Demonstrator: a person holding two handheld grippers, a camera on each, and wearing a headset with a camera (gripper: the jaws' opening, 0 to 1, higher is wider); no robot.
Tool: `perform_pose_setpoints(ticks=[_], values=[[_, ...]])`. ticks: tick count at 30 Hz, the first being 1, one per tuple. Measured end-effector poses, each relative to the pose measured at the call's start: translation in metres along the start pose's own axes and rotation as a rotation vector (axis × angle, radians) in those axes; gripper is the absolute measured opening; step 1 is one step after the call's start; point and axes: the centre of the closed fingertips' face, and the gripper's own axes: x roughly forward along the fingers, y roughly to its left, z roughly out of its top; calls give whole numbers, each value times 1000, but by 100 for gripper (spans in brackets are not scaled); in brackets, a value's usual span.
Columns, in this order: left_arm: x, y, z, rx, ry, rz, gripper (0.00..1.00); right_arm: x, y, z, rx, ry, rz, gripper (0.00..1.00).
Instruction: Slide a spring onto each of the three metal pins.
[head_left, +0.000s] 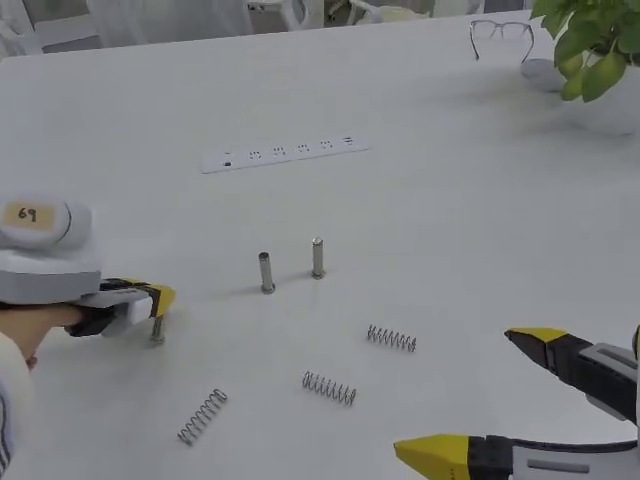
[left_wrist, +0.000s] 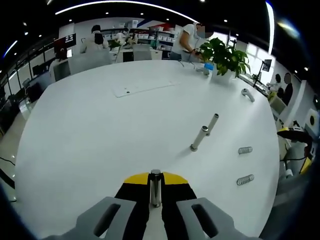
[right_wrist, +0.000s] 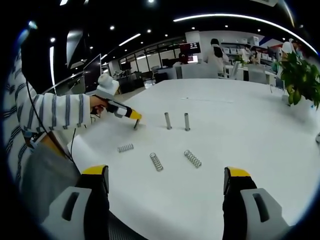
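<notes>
Clamping an upright pin, left tongs held level, right tongs spread wide

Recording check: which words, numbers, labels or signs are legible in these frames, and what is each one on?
"69": handwritten on a yellow sticker on the left gripper.
Power strip markings: too small to read.
Background screens: blurred, unreadable.

Table white; pins and springs silver-grey. Left gripper and right gripper — black jaws, yellow tips. Sleeve striped dark on white.
</notes>
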Motion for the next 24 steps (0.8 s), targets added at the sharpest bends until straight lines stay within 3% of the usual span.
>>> perform_pose_setpoints(ticks=[7, 14, 24], values=[[-3, -3, 0, 17, 2, 4, 0, 2, 2, -1, -7, 6, 10, 94], [-5, -8, 6, 56, -8, 5, 0, 0, 3, -1, -2, 5, 15, 93], [3, -20, 17, 59, -25, -3, 0, 0, 1, -2, 1, 8, 12, 94]])
